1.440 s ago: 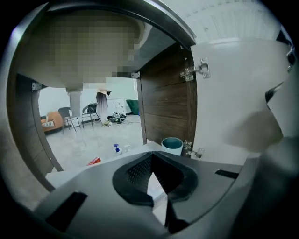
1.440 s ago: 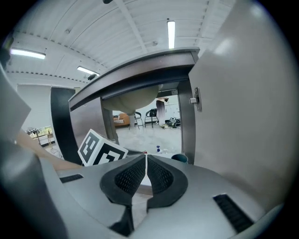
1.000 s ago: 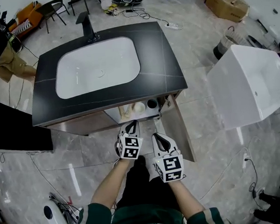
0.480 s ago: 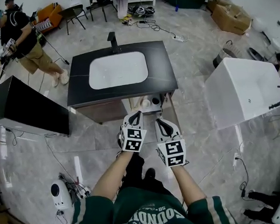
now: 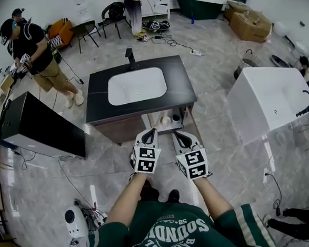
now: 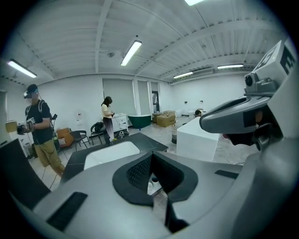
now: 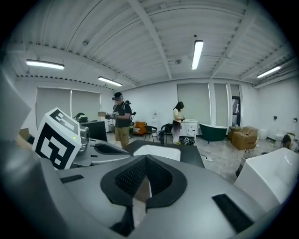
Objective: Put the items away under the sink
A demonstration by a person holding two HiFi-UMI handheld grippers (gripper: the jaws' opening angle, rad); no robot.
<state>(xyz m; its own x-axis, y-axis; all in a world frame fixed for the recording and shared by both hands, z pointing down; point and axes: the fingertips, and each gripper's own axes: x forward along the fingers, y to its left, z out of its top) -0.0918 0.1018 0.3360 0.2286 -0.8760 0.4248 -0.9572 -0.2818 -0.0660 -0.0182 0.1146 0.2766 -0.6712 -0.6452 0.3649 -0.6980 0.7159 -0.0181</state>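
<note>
Under the sink (image 5: 137,86), right side of the black-topped vanity (image 5: 98,111): one compartment (image 5: 154,119) is open, its door (image 5: 193,127) swung out toward the person. Two of the items sit inside near the front edge, a pale rounded item (image 5: 165,120) and, just beside it to the right, a dark round item (image 5: 176,116). Both are too small to say what they are. Vanity top carries only the faucet (image 5: 130,57). Left gripper (image 5: 151,132) and right gripper (image 5: 177,136) are held side by side in front of the body, near each other but apart. Both nose toward the open compartment from above and short of it. Left gripper view: pads drawn together to a narrow slit, nothing between them. A pale glimpse through the slit is probably the compartment's contents. Right gripper view: the same, pads closed to a slit and empty. Judgement: the items look housed where the task wants them, and the grippers carry nothing because nothing else in reach needs carrying. The stand-off posture reads as a check or a pause. Closing the open door may be the step that remains, if any does. Both items lie well apart from either pair of jaws, ahead and below. A person in a dark shirt (image 5: 33,49) and a second person (image 5: 133,5) stand farther back, uninvolved.
</note>
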